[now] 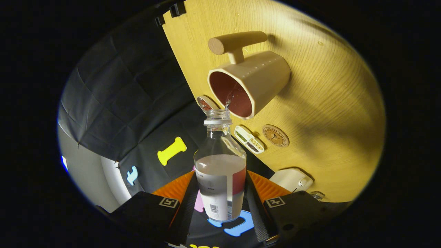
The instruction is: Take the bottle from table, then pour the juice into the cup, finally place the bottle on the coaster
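The claw is clenched on the bottle, with both orange fingers pressing its labelled sides. The bottle is tilted, and its open mouth is just at the rim of the beige cup; a thin stream goes into the cup's reddish inside. The cup stands on the light wooden counter. Near it lie the round coaster, a small divided tray and a white device. Behind the counter hangs black cloth.

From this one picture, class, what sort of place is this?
Probably a staged test booth: black cloth wall, light wooden table, beige handled cup. The gripper holds a clear juice bottle.
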The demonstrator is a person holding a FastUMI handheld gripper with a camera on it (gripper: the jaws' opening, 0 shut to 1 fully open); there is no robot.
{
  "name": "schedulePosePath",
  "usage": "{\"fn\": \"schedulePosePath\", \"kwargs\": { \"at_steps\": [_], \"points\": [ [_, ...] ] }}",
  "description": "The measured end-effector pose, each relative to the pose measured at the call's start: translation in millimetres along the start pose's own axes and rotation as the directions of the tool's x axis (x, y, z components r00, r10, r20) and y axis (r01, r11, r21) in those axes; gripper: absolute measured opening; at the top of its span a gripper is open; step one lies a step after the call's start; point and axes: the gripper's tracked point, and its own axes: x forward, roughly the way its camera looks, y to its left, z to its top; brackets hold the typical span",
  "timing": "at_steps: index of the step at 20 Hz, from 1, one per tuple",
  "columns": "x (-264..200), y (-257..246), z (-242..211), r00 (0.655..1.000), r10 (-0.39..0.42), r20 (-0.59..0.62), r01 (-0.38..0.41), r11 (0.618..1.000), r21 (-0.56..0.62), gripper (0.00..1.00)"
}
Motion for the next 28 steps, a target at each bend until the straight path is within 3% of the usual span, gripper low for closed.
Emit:
{"fn": "schedulePosePath", "kwargs": {
  "at_steps": [28],
  "points": [
    [-2.8,21.5,-13.8,1.000,0.019,0.025,-0.020,0.997,0.077,0.76]
  ]
}}
